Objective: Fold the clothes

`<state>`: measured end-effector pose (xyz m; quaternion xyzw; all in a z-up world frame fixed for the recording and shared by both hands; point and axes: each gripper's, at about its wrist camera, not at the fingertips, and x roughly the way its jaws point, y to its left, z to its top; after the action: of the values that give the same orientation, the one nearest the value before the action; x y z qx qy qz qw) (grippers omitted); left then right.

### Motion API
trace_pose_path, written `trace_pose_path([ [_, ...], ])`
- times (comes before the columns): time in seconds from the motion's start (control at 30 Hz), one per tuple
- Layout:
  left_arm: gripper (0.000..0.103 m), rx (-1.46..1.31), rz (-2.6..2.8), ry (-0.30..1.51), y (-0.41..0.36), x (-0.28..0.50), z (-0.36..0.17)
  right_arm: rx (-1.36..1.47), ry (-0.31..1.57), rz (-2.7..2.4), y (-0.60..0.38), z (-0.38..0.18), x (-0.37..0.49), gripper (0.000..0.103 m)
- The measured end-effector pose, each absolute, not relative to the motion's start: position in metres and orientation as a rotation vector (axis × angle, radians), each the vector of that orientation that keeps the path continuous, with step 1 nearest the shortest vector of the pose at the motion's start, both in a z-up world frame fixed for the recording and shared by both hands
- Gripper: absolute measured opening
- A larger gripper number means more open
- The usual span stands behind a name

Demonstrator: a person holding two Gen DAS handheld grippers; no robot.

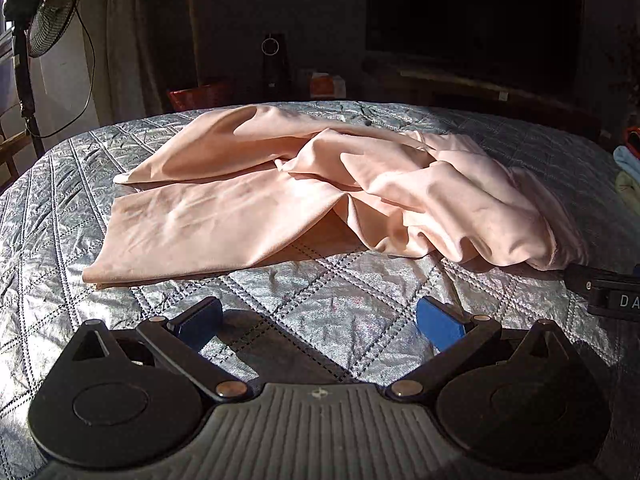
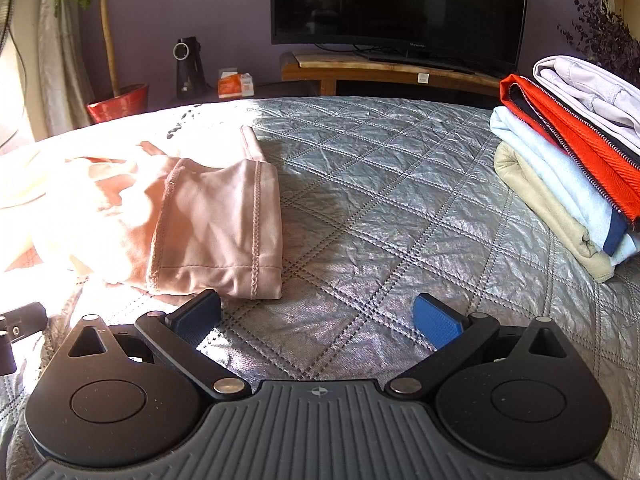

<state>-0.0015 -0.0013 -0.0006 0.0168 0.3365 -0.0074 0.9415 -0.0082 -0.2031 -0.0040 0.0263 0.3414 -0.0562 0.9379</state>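
Note:
A pale pink garment (image 1: pixel 304 196) lies crumpled on the quilted silver bedspread (image 1: pixel 340 312), one flat leg stretched toward the left and a bunched heap at the right. In the right wrist view its stitched waistband end (image 2: pixel 224 232) lies just beyond my left blue pad. My left gripper (image 1: pixel 320 322) hovers open over bare quilt, short of the garment's near edge. My right gripper (image 2: pixel 318 316) is open too, nothing between its pads, with the cloth just ahead of its left fingertip (image 2: pixel 196 314).
A stack of folded clothes (image 2: pixel 572 148), orange, light blue, beige and white, sits at the bed's right edge. Beyond the bed stand a television (image 2: pixel 400 4) on a wooden stand, a red plant pot (image 2: pixel 118 102) and a standing fan (image 1: pixel 44 12). The other gripper's black body (image 1: pixel 608 290) shows at the right.

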Motion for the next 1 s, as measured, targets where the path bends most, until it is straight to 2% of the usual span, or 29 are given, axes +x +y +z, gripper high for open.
trace_pose_path([
  [0.73,0.103,0.035,-0.016,0.689,-0.003,0.002,-0.002,0.053,0.698,-0.114,-0.202,-0.005,-0.009,0.103],
  [1.0,0.1,-0.036,-0.02,0.799,0.01,0.005,0.016,-0.002,0.771,-0.087,-0.196,0.002,-0.009,0.103],
])
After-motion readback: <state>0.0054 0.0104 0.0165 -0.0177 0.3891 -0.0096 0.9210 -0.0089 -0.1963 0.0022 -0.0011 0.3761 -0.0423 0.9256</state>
